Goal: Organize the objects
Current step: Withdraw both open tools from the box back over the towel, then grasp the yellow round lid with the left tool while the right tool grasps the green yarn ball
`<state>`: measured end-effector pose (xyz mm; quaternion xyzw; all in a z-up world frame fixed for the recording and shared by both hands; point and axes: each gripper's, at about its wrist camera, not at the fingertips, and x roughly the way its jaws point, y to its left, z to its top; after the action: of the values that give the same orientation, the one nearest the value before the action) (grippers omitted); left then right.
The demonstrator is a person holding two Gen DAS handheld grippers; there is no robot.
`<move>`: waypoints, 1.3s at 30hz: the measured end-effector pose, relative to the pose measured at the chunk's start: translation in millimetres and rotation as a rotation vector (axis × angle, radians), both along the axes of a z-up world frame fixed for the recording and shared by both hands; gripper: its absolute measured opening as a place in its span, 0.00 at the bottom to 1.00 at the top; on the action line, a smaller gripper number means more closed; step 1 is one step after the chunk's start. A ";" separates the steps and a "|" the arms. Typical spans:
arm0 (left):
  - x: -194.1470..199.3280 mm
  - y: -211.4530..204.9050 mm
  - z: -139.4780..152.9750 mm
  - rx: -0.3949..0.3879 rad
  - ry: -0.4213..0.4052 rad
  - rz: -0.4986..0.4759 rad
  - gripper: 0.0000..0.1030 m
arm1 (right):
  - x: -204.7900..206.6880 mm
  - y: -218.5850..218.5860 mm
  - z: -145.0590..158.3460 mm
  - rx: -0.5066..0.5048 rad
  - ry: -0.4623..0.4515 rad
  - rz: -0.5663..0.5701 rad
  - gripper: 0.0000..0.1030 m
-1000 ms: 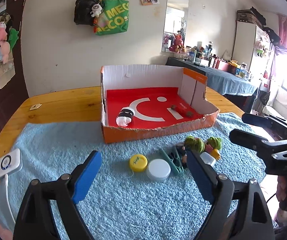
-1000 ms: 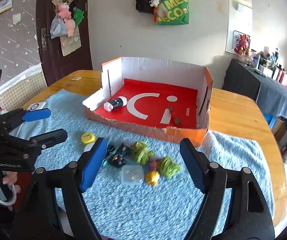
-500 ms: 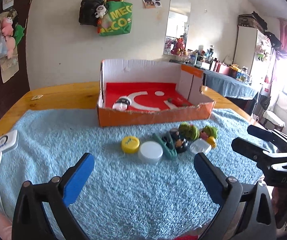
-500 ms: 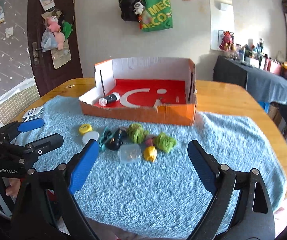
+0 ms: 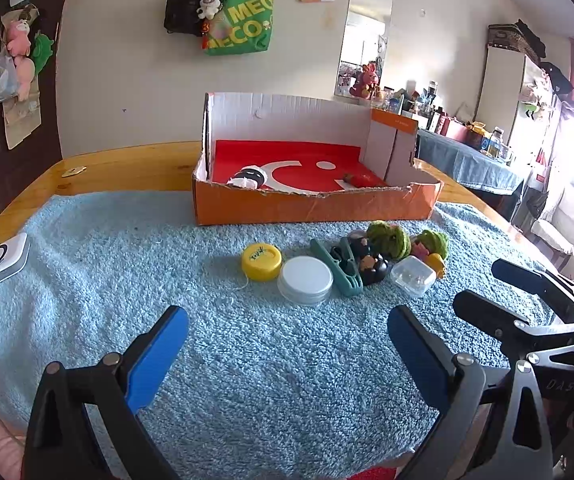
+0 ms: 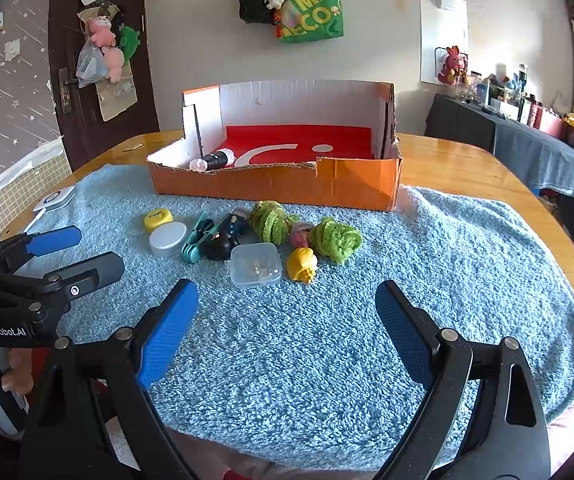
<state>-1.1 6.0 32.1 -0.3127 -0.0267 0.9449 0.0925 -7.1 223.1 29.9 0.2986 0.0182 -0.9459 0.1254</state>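
A row of small objects lies on the blue towel [image 5: 127,264]: a yellow cap [image 5: 261,262], a white round jar [image 5: 305,280], a teal clip [image 5: 337,266], a black figure [image 5: 373,268], a clear little case [image 6: 255,265], a yellow toy [image 6: 302,265] and two green yarn balls [image 6: 269,222]. Behind them stands an orange cardboard box [image 5: 315,208] holding a black-and-white roll [image 5: 249,178] and a small red piece [image 5: 361,179]. My left gripper [image 5: 287,320] hovers open, short of the jar. My right gripper [image 6: 287,292] is open too, just short of the clear case, with nothing between its fingers.
The towel covers a wooden table [image 5: 127,164]. A white device with a cable [image 5: 1,258] sits at the towel's left edge. In the left wrist view the right gripper's fingers [image 5: 487,304] reach in from the right. A cluttered side table [image 6: 547,148] stands at the far right.
Both grippers have sunk toward the towel and their jaws have spread wider. The objects and the box have not moved.
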 end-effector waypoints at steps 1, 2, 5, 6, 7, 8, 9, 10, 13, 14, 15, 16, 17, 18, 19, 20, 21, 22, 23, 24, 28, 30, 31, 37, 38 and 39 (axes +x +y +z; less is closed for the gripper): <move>-1.5 0.3 -0.6 -0.001 -0.004 -0.001 0.98 | -1.3 0.4 -0.3 -0.005 -0.002 0.004 0.88; -2.4 0.4 -0.8 -0.001 -0.007 -0.002 0.98 | -2.3 0.5 -0.8 -0.009 -0.002 0.006 0.88; -5.4 0.0 -2.1 0.001 -0.016 -0.006 0.98 | -5.9 -0.4 -2.2 -0.013 -0.009 0.018 0.88; -6.9 0.0 -2.5 0.002 -0.018 -0.006 0.98 | -7.0 -0.6 -2.6 -0.015 -0.011 0.021 0.88; -8.5 0.3 -3.1 -0.001 -0.021 -0.007 0.98 | -7.9 -1.2 -2.8 -0.013 -0.012 0.024 0.88; -9.8 0.2 -3.5 -0.003 -0.021 -0.008 0.98 | -9.2 -2.1 -3.5 -0.008 -0.014 0.026 0.88; -11.2 0.1 -4.0 -0.005 -0.022 -0.007 0.98 | -10.6 -2.9 -3.9 -0.002 -0.015 0.026 0.88; -12.8 0.0 -4.3 -0.009 -0.025 -0.009 0.98 | -11.9 -3.4 -4.4 0.002 -0.016 0.025 0.88; -18.7 -2.8 -4.1 -0.007 -0.034 -0.008 0.97 | -17.3 -2.0 -4.2 0.009 -0.020 0.021 0.88; -21.3 -4.5 -3.7 -0.003 -0.037 -0.008 0.97 | -20.0 0.0 -3.1 0.011 -0.021 0.015 0.88; -24.3 -6.5 -2.9 -0.001 -0.040 -0.005 0.97 | -22.8 2.6 -1.9 0.008 -0.022 0.008 0.88; -27.3 -8.4 -2.0 -0.002 -0.042 0.001 0.97 | -25.6 5.1 -0.5 0.003 -0.025 0.003 0.88; -30.4 -10.4 -1.2 -0.002 -0.045 0.004 0.96 | -28.7 7.7 0.7 -0.005 -0.030 -0.001 0.88; -35.1 -12.9 -0.2 -0.003 -0.050 0.007 0.96 | -32.2 10.3 1.6 -0.011 -0.035 -0.005 0.88; -38.7 -14.6 0.4 -0.003 -0.056 0.008 0.94 | -35.5 12.4 2.1 -0.014 -0.040 -0.010 0.88; -42.2 -16.8 1.1 -0.003 -0.062 0.008 0.90 | -39.2 14.9 2.7 -0.017 -0.046 -0.016 0.88; -46.6 -18.6 1.6 -0.005 -0.070 0.006 0.89 | -42.6 17.3 3.2 -0.021 -0.051 -0.022 0.88; -50.6 -19.8 1.7 -0.011 -0.079 0.005 0.88 | -46.5 19.9 3.8 -0.026 -0.057 -0.027 0.88; -55.5 -20.8 1.4 -0.019 -0.090 0.002 0.88 | -49.7 21.9 4.5 -0.029 -0.061 -0.031 0.88; -58.1 -21.6 1.2 -0.024 -0.096 -0.001 0.87 | -53.5 24.1 5.0 -0.029 -0.065 -0.038 0.88; -69.4 -24.4 -1.3 -0.052 -0.126 -0.015 0.82 | -67.1 30.9 4.9 -0.027 -0.091 -0.059 0.88; -72.6 -27.3 -1.6 -0.062 -0.137 -0.018 0.81 | -72.7 34.4 4.4 -0.030 -0.109 -0.065 0.88; -73.2 -29.9 -1.2 -0.064 -0.139 -0.022 0.81 | -75.1 36.2 4.1 -0.032 -0.117 -0.068 0.88; -77.3 -40.3 -4.0 -0.076 -0.182 -0.082 0.74 | -80.0 44.2 5.0 -0.027 -0.142 -0.069 0.88; -77.5 -40.3 -5.3 -0.078 -0.189 -0.095 0.72 | -80.4 44.3 4.6 -0.019 -0.145 -0.067 0.88; -78.3 -39.6 -6.9 -0.085 -0.199 -0.110 0.71 | -80.7 44.1 4.0 -0.013 -0.148 -0.064 0.88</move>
<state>-79.5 -33.6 25.1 -0.4096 0.0216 0.9030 0.1277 -87.7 267.2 33.9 0.3672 -0.0067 -0.9250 0.0980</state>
